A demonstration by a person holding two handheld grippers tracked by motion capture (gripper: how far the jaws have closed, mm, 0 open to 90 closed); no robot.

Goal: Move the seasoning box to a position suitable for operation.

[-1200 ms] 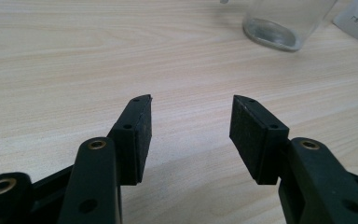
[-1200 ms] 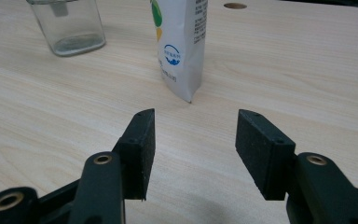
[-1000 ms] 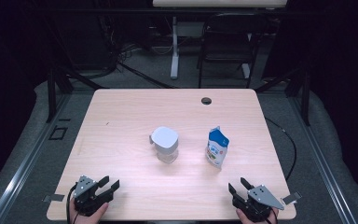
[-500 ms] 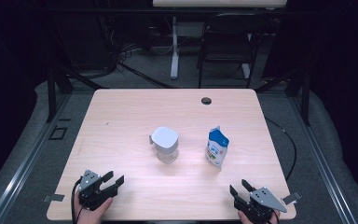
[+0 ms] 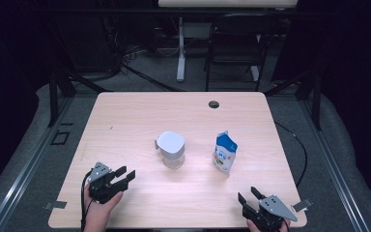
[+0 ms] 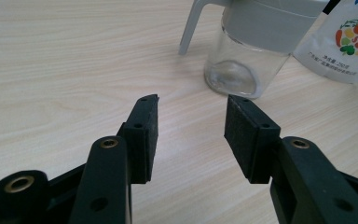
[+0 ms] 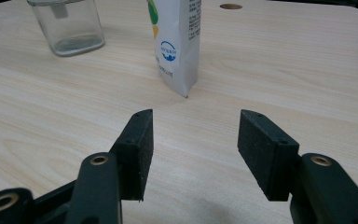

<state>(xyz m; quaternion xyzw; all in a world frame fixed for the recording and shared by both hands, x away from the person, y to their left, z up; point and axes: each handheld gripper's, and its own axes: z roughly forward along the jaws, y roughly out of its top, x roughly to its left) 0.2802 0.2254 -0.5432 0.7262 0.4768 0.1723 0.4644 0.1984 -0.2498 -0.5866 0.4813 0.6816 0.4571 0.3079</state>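
The left gripper (image 5: pixel 124 174) has moved off the bench's (image 5: pixel 125 116) near-left corner toward the jar (image 5: pixel 170 150), empty jaws apart but narrowing; right gripper (image 5: pixel 249 196) waits open.

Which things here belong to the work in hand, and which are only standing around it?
In the work:
- left gripper, open, jaws just closing a little with nothing between them, pointing at the jar
- glass jar with grey lid
- white pouch, upright beside the jar
- right gripper, open, empty

Only around:
- cable hole in the table
- chair behind
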